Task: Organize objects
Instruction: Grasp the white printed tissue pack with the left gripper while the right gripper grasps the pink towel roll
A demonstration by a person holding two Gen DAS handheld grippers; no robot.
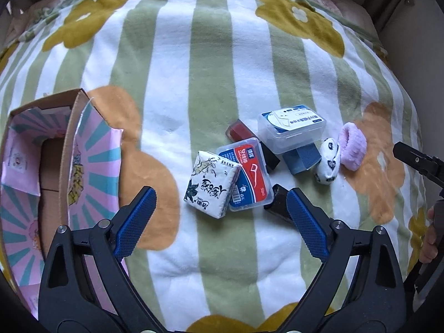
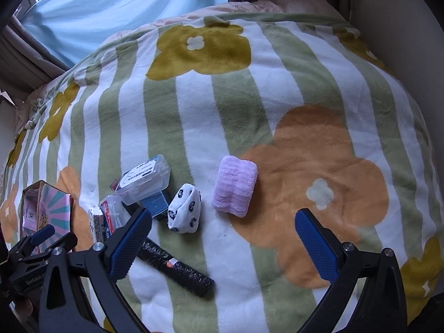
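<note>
A pile of small items lies on a striped flower blanket [image 1: 222, 55]. A white tissue pack [image 1: 212, 187] leans on a red-and-blue floss box [image 1: 247, 173]; behind are a clear floss box [image 1: 291, 123], a red box [image 1: 241, 130] and a blue box [image 1: 302, 158]. A white patterned sock roll [image 1: 328, 165] [image 2: 185, 211] and a pink towel roll [image 1: 353, 147] [image 2: 235, 190] lie to the right. A black bag roll [image 2: 174, 267] lies near the right gripper. My left gripper [image 1: 219, 211] is open and empty just in front of the tissue pack. My right gripper [image 2: 222, 238] is open and empty in front of the two rolls.
An open cardboard box [image 1: 66, 149] with pink and teal printed flaps stands at the left; it also shows in the right wrist view [image 2: 45, 208]. Curtains [image 2: 97, 8] and a wall border the bed at the back and right.
</note>
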